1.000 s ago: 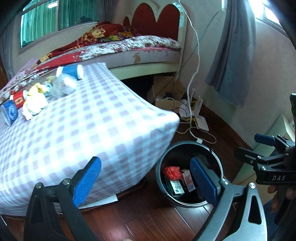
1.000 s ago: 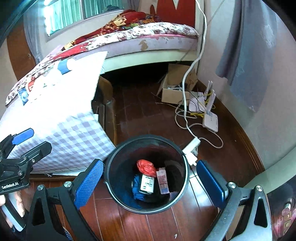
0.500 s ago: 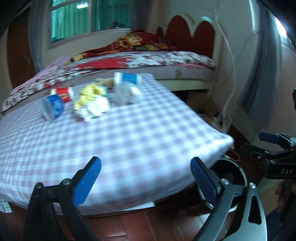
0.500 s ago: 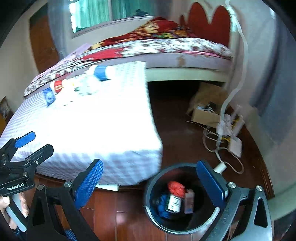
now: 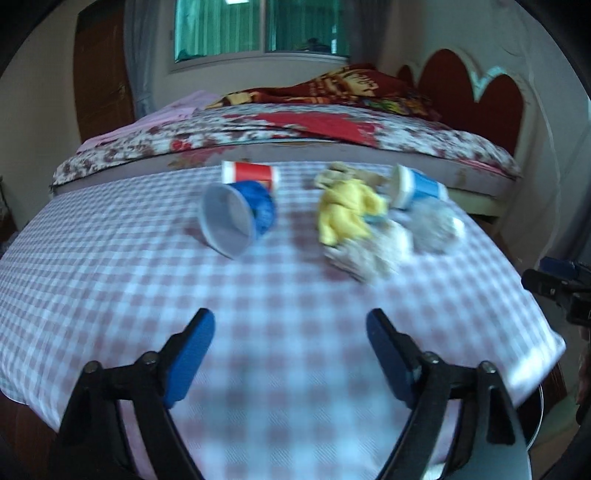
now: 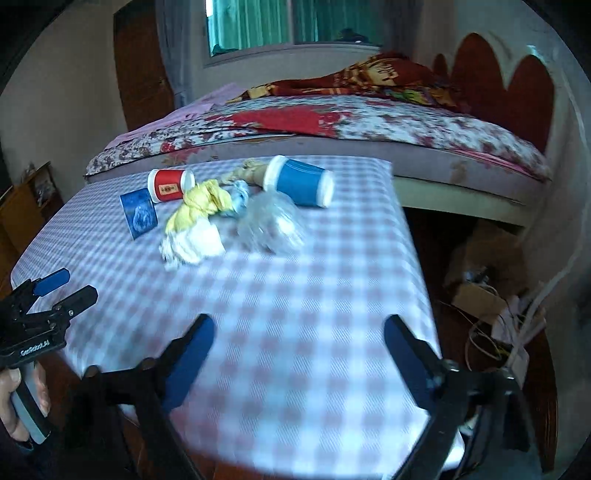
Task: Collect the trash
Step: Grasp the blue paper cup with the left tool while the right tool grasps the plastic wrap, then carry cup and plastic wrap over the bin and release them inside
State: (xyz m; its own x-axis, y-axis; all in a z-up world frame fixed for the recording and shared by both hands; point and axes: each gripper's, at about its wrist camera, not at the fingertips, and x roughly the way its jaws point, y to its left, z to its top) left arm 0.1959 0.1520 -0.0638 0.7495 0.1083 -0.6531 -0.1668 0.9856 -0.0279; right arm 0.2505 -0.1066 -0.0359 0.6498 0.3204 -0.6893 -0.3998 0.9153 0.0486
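Checked cloth is spread over the desk. A bed with floral cover and red headboard is seen behind. Green-curtained window lit by daylight; wooden door at left; dark wood floor.

White lettering is seen on the black body of the left tongs at the left edge of the right wrist view; it can be read as "GenRobot.AI", though it is small and slightly blurred. A narrow vertical label with dark marks is carried by the red cup lying on the table, but its characters are too small and blurred to be read. Yellow lettering or figures are shown on the red blanket on the bed, and no word of it can be made out. No other text, number or sign can be read in either view.
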